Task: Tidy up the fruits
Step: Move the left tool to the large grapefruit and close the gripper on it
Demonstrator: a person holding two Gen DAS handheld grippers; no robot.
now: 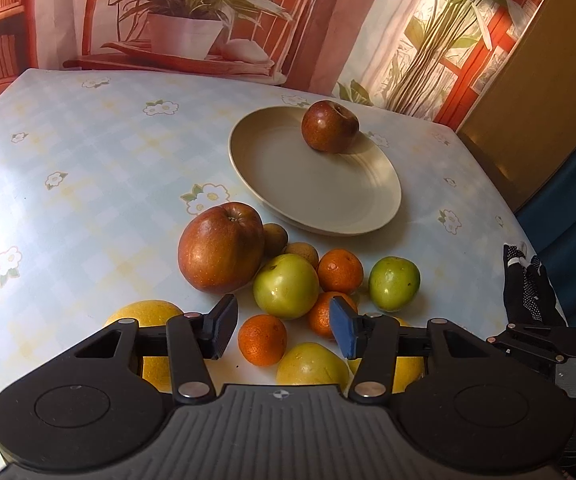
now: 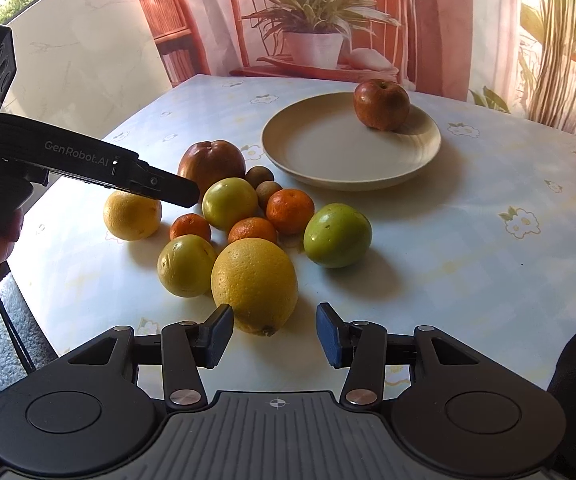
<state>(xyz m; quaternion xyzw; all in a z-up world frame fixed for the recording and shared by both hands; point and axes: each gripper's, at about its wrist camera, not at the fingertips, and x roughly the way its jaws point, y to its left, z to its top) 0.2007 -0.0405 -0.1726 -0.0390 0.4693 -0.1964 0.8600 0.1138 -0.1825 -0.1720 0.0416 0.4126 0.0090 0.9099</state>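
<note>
One red apple (image 2: 381, 104) sits on the plate (image 2: 328, 152), stem up. The rest crowd the worktop (image 2: 468, 240); big lemon (image 2: 254, 284) points toward the right gripper (image 2: 273, 336). Both sets of fingers apart, left gripper (image 1: 283, 328) above a tangerine (image 1: 262, 339).

Apple (image 2: 381, 103) on plate (image 2: 328, 148), behind fruit pile (image 2: 239, 220)

Flowered tablecloth (image 2: 468, 240), potted-plant backdrop (image 2: 316, 40)

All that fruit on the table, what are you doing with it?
A person holds a claw in each hand, sorting fruit onto the plate. One red apple already sits on it. The rest lies piled on the table. The left claw hangs open above a small orange; the right claw is open near the big lemon.
</note>
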